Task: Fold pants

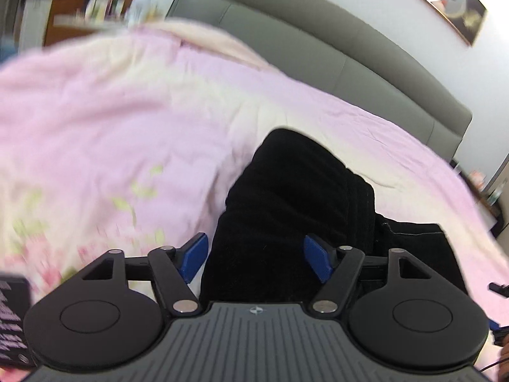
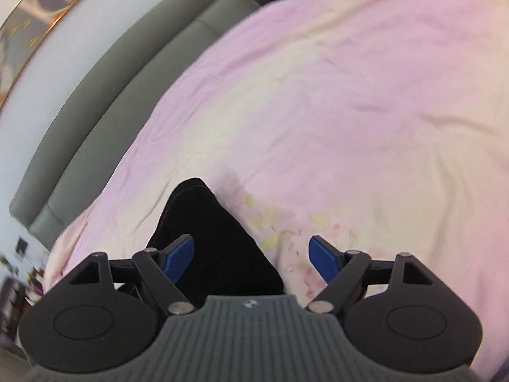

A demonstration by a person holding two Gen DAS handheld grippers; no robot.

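Observation:
Black pants lie bunched on a pink bed sheet. In the left wrist view my left gripper is open above them, its blue pads on either side of the cloth without gripping it. In the right wrist view a pointed end of the pants lies under the left blue pad. My right gripper is open and empty, partly over the pants and partly over the sheet.
A grey padded headboard runs along the far side of the bed, with a framed picture on the wall above it. Shelves and furniture stand beyond the bed's far left. The sheet has a floral print near the grippers.

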